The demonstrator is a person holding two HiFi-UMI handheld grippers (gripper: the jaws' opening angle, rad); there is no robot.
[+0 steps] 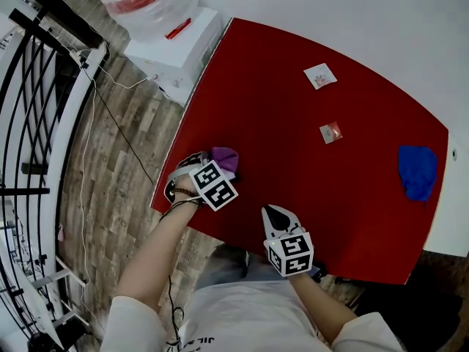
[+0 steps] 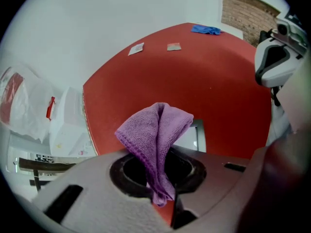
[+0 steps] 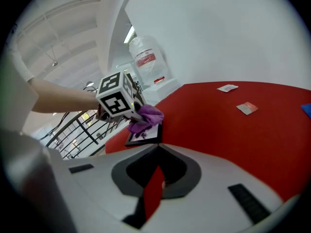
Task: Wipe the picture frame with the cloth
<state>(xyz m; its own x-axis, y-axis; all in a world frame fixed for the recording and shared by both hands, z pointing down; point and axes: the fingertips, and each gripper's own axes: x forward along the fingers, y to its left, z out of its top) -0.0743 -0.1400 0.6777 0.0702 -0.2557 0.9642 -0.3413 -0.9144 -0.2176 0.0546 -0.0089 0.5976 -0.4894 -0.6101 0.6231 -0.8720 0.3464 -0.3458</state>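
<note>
**Left tongs hold the cloth at the picture frame**
Your left tongs (image 1: 214, 161) are squeezed tight on the purple cloth (image 2: 158, 130). The cloth is right at the picture frame (image 3: 145, 135), which lies flat on the red worktop (image 1: 293, 145) near its left edge. Your right tongs (image 1: 277, 213) are closed with nothing in them, close by near the front edge.

The left gripper (image 1: 211, 163) is held out forward on the bare, outstretched left forearm (image 1: 157, 244), its jaws clamped on a purple cloth (image 2: 155, 130). The right gripper (image 1: 275, 214) sits nearer the body and points forward, jaws drawn together on nothing, with the right forearm (image 1: 322, 306) bent in close
</note>
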